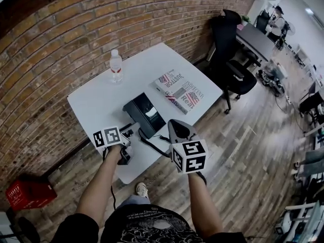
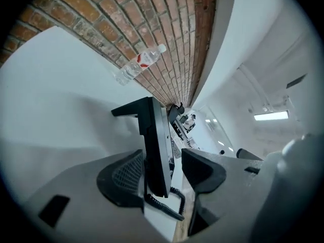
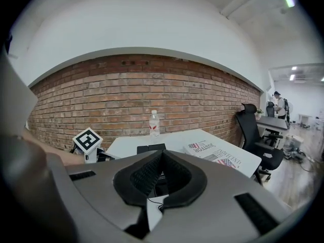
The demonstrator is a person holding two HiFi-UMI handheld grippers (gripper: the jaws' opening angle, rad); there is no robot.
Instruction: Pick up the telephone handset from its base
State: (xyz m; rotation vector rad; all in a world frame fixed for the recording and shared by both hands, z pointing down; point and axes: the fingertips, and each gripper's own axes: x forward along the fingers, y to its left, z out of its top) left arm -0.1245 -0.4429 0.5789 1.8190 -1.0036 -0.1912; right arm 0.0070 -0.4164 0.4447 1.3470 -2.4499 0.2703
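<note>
A black telephone (image 1: 144,114) lies on the white table (image 1: 96,103), near its front edge, with a coiled cord (image 1: 154,147) trailing off toward me. I cannot tell the handset apart from the base. My left gripper (image 1: 126,135) is at the phone's near left corner. In the left gripper view the phone (image 2: 156,135) shows edge-on, its near end between the open jaws of the left gripper (image 2: 162,172), with a gap on the right pad's (image 2: 202,168) side. My right gripper (image 1: 175,124) hovers just in front of the phone. The right gripper (image 3: 162,158) is shut and holds nothing.
A water bottle (image 1: 116,66) stands at the table's far side by the brick wall. A folded newspaper (image 1: 179,91) lies right of the phone. A black office chair (image 1: 230,59) stands right of the table. A red crate (image 1: 29,194) sits on the floor at left.
</note>
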